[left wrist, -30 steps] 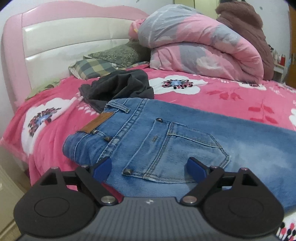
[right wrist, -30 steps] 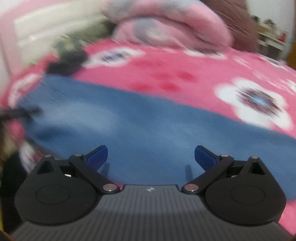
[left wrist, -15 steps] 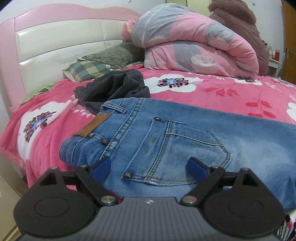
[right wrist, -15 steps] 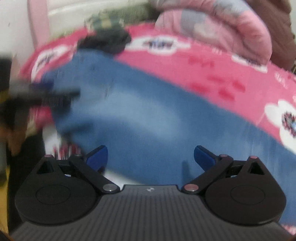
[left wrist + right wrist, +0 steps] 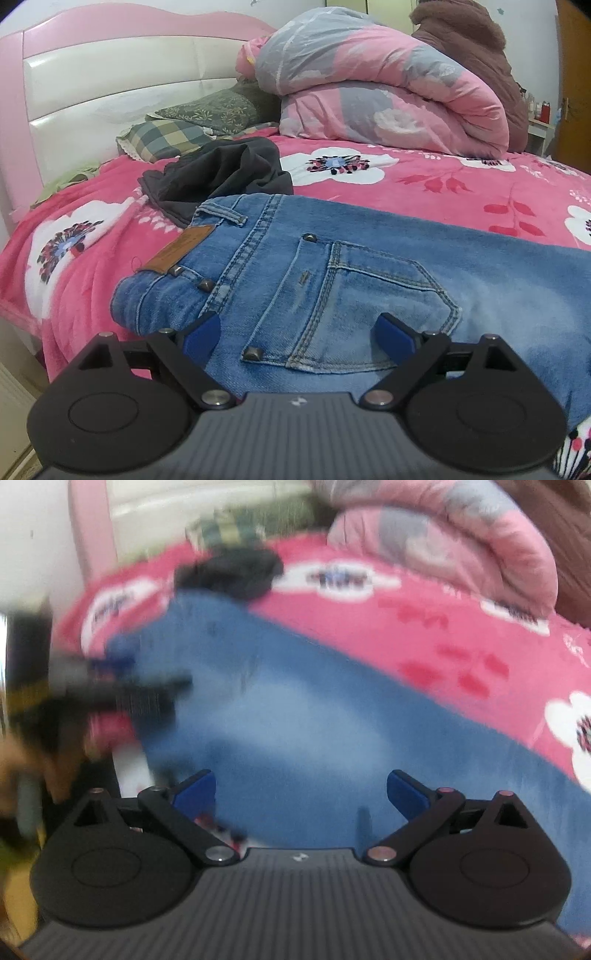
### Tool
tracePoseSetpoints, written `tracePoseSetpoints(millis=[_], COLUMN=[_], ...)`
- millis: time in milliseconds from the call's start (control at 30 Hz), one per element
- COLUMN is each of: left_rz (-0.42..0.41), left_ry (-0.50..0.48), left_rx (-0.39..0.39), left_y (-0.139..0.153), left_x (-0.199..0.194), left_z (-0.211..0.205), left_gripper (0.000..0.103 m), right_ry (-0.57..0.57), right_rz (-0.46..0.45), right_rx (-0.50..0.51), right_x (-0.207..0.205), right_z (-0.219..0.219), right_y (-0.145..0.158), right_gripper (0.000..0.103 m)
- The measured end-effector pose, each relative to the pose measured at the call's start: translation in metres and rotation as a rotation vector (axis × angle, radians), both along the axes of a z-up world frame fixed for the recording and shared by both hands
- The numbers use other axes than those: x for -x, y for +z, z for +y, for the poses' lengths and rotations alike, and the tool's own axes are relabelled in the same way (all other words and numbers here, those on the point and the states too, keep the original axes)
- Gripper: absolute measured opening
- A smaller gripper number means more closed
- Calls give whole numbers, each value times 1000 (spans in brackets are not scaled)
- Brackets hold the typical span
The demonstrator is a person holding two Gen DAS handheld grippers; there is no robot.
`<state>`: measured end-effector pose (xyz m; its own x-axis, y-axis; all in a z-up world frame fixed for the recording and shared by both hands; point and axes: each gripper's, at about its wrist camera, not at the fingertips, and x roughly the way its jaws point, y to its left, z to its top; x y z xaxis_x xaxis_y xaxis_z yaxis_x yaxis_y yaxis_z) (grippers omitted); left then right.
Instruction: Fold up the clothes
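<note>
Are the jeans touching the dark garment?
Touching. In the left wrist view the waistband corner of the jeans lies over the near edge of the dark garment.
</note>
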<state>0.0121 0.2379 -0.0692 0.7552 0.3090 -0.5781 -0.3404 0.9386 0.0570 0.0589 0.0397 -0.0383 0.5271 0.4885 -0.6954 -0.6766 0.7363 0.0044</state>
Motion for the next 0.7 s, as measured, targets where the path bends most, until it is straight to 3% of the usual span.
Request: tracePoseSetpoints(millis=[67, 167, 300, 367, 500, 600, 700], left_rz=[5, 9, 8, 8, 13, 17, 18], left_ry=[0, 0, -5, -6, -9, -9, -13], left_rx=[3, 4, -3, -2, 5, 7, 8], left_y=[1, 1, 0, 0, 0, 1, 2], left_x=[-1, -2, -2, -2, -2, -2, -2], left_z=[0, 0, 0, 0, 2, 2, 2], left_gripper=[92, 93, 94, 94, 94, 94, 94], right_ry=[7, 69, 192, 193, 91, 37, 64], right_rz=[-9, 47, -36, -29, -128, -125, -24], right_rx=[11, 87, 146, 109, 76, 89, 101], right_x=[-6, 3, 49, 49, 26, 6, 16], right_z=[18, 36, 32, 22, 14, 21, 26], right_y=[-8, -43, -43, -28, -6, -23, -57], right_gripper=[99, 98, 98, 97, 98, 98, 99])
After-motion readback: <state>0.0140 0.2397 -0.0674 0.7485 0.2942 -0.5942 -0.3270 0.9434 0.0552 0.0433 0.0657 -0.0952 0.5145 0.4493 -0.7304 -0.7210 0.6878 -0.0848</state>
